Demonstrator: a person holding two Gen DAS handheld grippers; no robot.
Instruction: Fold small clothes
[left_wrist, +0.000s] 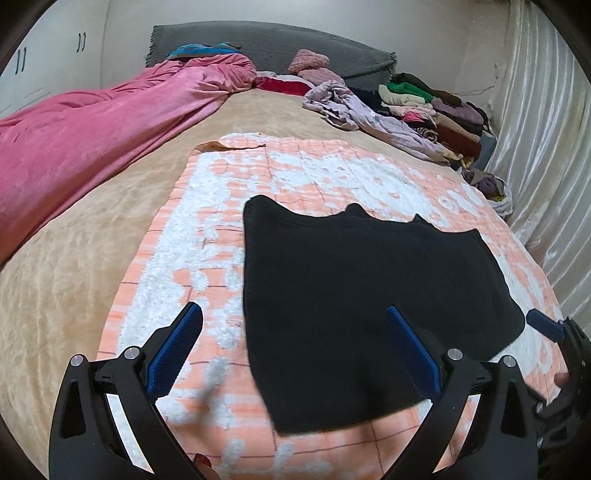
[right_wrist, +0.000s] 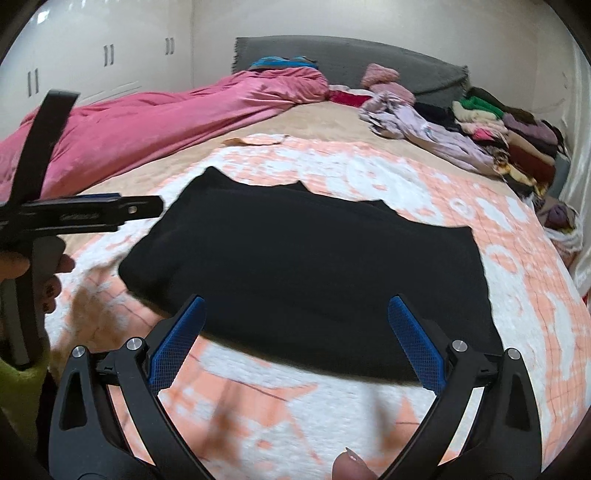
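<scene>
**Black garment lying flat, both grippers hovering open at its near hem**

Left gripper (left_wrist: 293, 332) is hanging just above the near left corner of the black garment (left_wrist: 369, 295), fingers spread wide, holding nothing; one blue pad is sitting over the mat, the other over the cloth. Right gripper (right_wrist: 297, 325) is likewise gaping, straddling the near hem, nothing between its pads. Whether either is touching fabric: cannot tell.

The garment is lying spread on a peach-and-white checked mat (left_wrist: 207, 221) on the bed. It is looking like a soft, light knit, limp rather than stiff, so it is likely draping and sagging from any single pinch point. Best holds, by my reading: the two near corners of the hem, one per gripper, pinching low so only the garment's own layers are coming up and not the fluffy mat below. The far edge is showing small points, possibly straps or a neckline; too dark to say.

Room: bare mat is lying open on both sides of the garment and beyond its far edge, enough for carrying the hem forward. Past the mat, tan bedcover (left_wrist: 74, 240). Further left, a pink duvet (left_wrist: 92, 129) is bunching, well apart. Far right, a pile of clothes (left_wrist: 424, 107) is sitting against the curtain (left_wrist: 546, 129), clear of the work. Grey headboard (left_wrist: 277, 44) is closing the far end.
</scene>
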